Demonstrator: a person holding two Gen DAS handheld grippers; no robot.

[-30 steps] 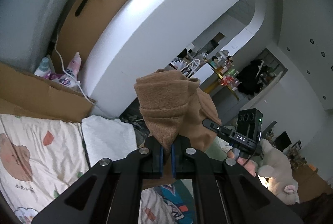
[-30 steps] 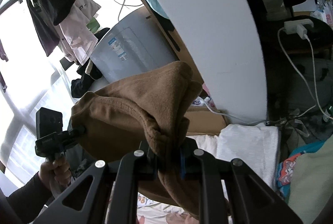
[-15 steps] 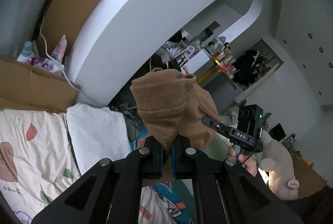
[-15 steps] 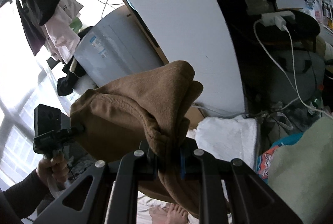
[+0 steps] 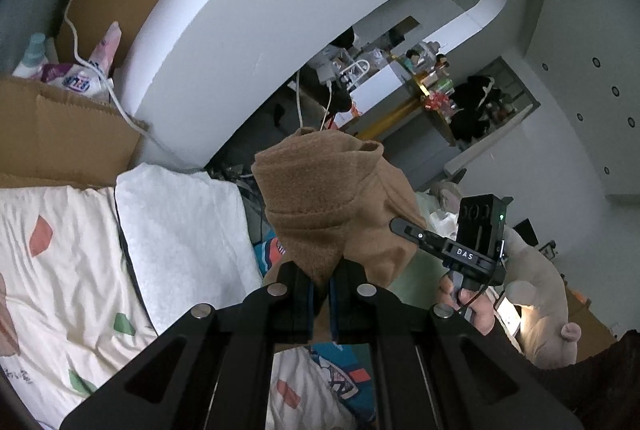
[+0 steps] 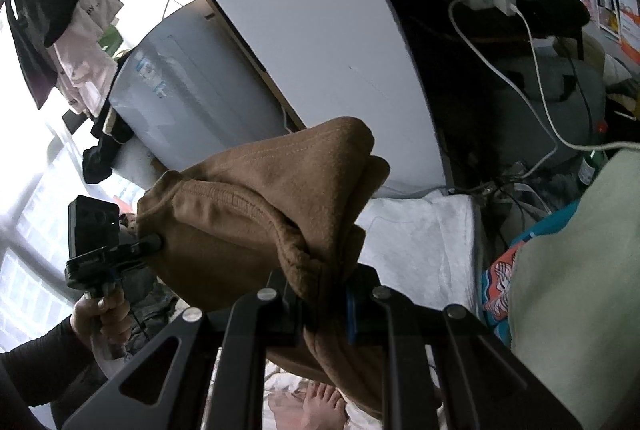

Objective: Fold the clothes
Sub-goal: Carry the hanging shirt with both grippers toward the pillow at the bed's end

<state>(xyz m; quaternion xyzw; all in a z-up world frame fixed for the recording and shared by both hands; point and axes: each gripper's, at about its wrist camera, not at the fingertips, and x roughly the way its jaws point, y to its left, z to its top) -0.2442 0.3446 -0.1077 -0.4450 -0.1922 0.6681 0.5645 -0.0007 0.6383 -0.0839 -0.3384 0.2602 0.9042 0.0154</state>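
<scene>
Broad white curved wall (image 5: 280, 2) arching across the far side, with a cardboard box (image 5: 72, 142) at far left. Below, a bed (image 5: 52, 270) under a cream sheet printed with coloured shapes; a white towel (image 5: 180, 222) lying on it just right of the box. Pale plush toy (image 5: 536, 294) at the right edge.

Held up above the bed, a brown fleece garment (image 5: 328, 198), bunched into thick folds and stretched between both tools. Left tongs (image 5: 319, 300) clenched on one bunched edge of it, near the middle of the left view. Right tongs (image 6: 326, 304) clamped on another thick fold, cloth spilling down between the pads. Seen from the right camera, a hand (image 6: 100, 322) in a dark sleeve gripping the left tool's handle.
</scene>
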